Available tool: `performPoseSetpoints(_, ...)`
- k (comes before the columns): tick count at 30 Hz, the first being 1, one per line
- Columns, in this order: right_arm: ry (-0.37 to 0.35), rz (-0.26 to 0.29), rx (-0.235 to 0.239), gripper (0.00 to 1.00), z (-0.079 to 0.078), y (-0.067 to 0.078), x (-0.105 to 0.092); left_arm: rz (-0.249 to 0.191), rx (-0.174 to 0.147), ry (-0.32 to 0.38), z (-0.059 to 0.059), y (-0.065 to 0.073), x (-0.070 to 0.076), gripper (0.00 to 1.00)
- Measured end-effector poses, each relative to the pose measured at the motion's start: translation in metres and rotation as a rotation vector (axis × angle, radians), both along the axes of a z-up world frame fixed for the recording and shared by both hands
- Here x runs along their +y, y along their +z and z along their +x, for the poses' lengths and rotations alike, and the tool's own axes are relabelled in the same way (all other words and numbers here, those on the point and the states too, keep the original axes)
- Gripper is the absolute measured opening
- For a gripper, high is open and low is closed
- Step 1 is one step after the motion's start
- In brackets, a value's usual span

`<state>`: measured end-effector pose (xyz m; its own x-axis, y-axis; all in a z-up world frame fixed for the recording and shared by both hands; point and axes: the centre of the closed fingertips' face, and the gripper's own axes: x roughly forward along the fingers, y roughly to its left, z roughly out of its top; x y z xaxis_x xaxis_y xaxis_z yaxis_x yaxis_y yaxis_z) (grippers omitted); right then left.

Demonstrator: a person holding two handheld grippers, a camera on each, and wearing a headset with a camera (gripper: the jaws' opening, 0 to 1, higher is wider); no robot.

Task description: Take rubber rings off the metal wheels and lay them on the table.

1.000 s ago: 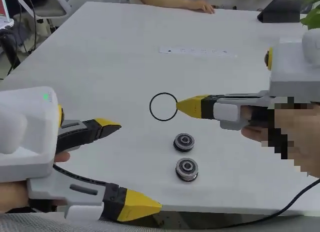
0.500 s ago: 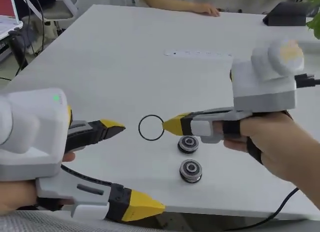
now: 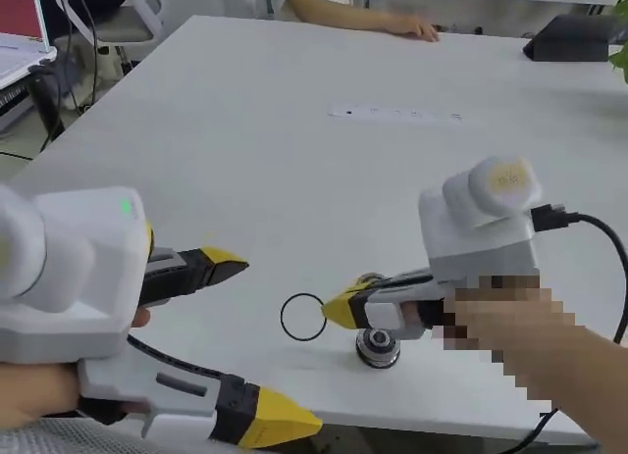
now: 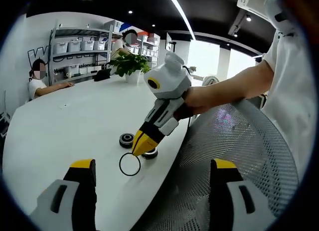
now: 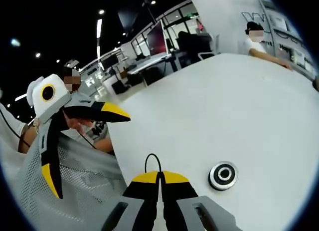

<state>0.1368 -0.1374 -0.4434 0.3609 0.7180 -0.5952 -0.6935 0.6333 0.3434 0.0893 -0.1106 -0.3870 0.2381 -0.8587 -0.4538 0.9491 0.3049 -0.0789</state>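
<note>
Right claw (image 3: 332,308) pinches a thin black rubber ring (image 3: 302,318), partly hiding a round metal wheel (image 3: 378,349). Left claw (image 4: 152,165) hangs released near the white surface (image 3: 294,130) edge.

We found the table (image 3: 245,130) bare and open across the upper and middle frame. At lower centre, the metal wheels (image 3: 378,348) and the right gripper (image 3: 329,310), pinching a rubber ring (image 3: 282,318), crowded the near edge; a person's arm (image 3: 363,18) lay top centre.

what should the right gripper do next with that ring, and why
Probably lower the ring onto the table and open. The right gripper is shut on the rubber ring, which hangs from its tips clear of the metal wheel beside it, so only laying it down seems left.
</note>
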Motion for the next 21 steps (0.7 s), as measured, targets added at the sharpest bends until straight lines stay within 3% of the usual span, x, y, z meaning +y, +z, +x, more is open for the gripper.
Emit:
performPoseSetpoints(12,0.02,-0.118,-0.037,0.0,0.001,-0.02,-0.006,-0.007,0.002,-0.003,0.0,0.0,0.0,0.92)
performPoseSetpoints(21,0.035,-0.182,-0.095,0.06,0.007,-0.022,-0.012,-0.004,0.01,-0.004,0.0,-0.002,0.0,0.92)
